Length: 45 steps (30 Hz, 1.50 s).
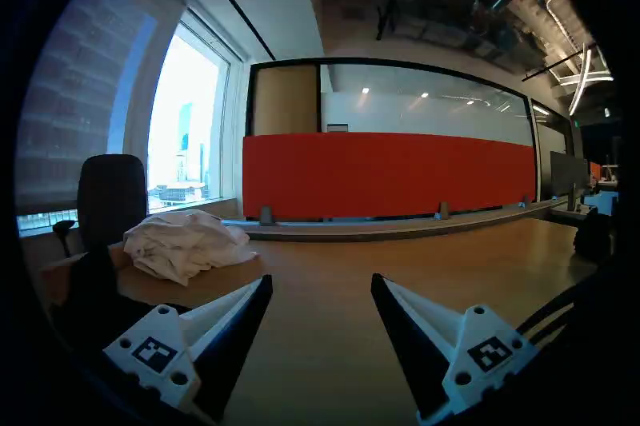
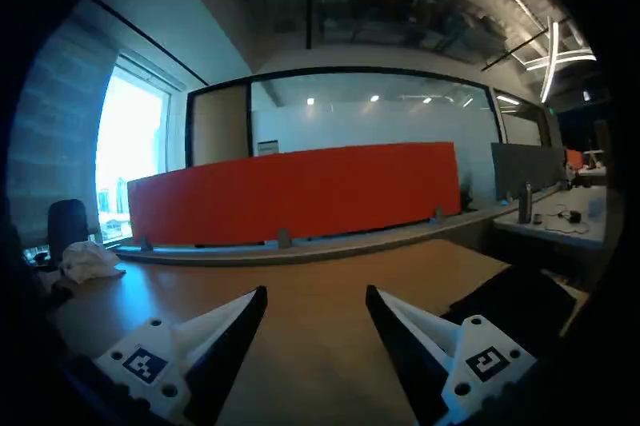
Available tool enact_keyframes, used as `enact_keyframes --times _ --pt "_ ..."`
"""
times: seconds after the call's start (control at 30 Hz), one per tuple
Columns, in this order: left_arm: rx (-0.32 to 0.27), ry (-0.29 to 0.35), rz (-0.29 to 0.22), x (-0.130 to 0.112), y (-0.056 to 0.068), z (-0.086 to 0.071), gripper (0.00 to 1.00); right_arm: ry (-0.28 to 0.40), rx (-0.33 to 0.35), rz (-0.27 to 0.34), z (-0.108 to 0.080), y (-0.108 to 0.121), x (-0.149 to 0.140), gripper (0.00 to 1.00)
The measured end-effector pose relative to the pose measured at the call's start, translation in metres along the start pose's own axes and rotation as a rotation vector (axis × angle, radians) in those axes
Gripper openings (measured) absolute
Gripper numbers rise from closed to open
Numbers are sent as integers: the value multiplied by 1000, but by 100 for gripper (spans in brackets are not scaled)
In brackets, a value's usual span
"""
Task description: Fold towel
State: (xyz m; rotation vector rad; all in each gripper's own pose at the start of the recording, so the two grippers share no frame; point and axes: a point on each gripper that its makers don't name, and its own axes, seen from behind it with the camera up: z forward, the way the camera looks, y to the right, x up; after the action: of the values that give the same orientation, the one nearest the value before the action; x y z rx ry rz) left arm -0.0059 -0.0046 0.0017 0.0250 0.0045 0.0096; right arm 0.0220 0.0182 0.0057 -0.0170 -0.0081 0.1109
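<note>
A white towel (image 1: 188, 244) lies crumpled in a heap on the wooden table (image 1: 400, 266), left of centre in the left gripper view. My left gripper (image 1: 322, 285) is open above the table, apart from the towel, which lies ahead and to its left. In the right gripper view the same towel (image 2: 90, 260) is small and far off at the left edge of the table (image 2: 336, 290). My right gripper (image 2: 316, 295) is open too, with nothing between its fingers.
A red divider panel (image 1: 388, 174) runs along the table's far edge, also seen as the red panel (image 2: 296, 190). A black chair (image 1: 110, 198) stands behind the towel by the window (image 1: 188, 138). A dark object (image 2: 520, 298) lies at the table's right end.
</note>
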Motion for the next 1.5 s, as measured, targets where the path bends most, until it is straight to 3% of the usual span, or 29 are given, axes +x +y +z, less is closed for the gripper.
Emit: enact_keyframes --times 0.4,1.5 --pt "0 0 0 0 0 0 92 0 13 -15 -1 -1 -19 95" --pt "0 0 0 0 0 1 91 11 12 -58 -3 -6 -25 95"
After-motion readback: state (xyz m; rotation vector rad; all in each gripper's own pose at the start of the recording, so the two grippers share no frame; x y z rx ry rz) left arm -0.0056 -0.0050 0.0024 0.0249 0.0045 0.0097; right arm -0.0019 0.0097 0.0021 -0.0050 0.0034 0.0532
